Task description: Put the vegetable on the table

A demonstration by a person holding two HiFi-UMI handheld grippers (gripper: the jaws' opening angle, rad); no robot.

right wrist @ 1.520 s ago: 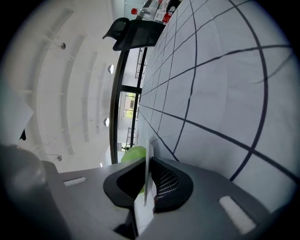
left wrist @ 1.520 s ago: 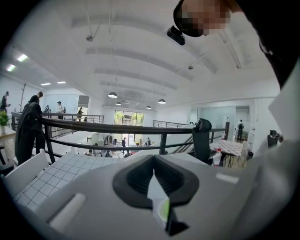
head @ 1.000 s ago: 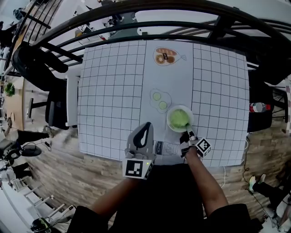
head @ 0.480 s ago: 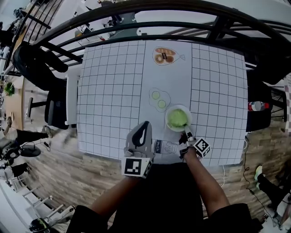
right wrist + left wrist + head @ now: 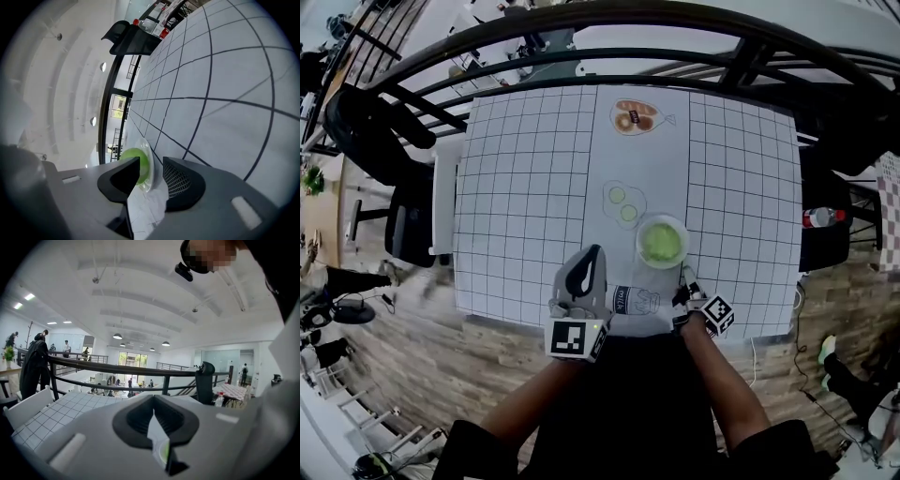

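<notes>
The left arm and right arm both reached forward from the body. The left gripper pointed ahead and tipped upward, jaws closed together and empty. The right gripper lay low, rolled onto its side, its jaws opening with the pads pressing on nothing.
</notes>
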